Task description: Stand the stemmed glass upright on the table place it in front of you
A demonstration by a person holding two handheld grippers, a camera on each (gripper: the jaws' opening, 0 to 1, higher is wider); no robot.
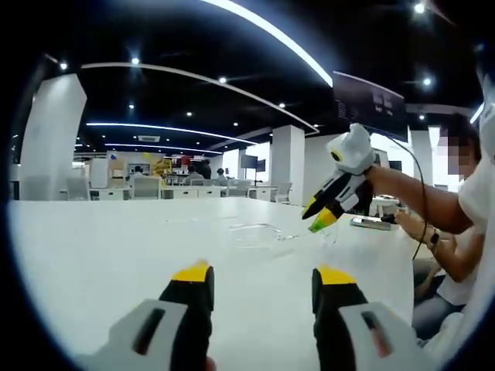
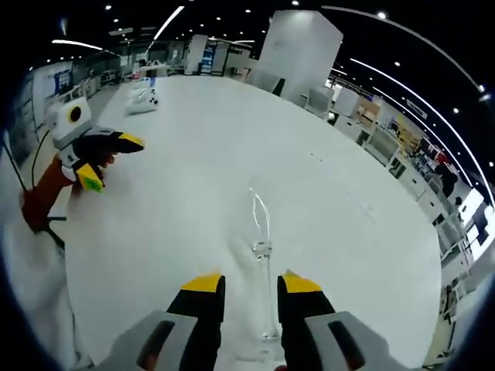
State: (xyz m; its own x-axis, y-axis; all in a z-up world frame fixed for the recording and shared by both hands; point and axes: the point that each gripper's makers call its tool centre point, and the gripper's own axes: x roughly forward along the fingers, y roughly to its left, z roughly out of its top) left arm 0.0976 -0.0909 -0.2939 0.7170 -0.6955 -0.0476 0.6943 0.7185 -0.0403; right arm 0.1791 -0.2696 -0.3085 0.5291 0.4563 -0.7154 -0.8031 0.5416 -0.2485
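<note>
Glass not upright yet, as far as I can tell. The stemmed glass [image 2: 261, 255] lies on its side on the white surface [image 2: 186, 193], stem running back between my right tool [image 2: 246, 290] jaws, bowl pointing away. Jaws spread, not clamping. Left tool [image 1: 263, 282] released, hovering well apart from the glass. Left to do: grip, raise, set upright.

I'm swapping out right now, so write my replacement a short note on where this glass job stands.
Left claw: open, empty, above the white table.
Right claw: jaws either side of the stem of the stemmed glass; whether they grip it cannot be told.
Glass: clear, lying on its side on the table, bowl pointing away from the right claw.
Done: right claw lined up on the stem.
Left: grip, stand it upright, place in front of you.
</note>
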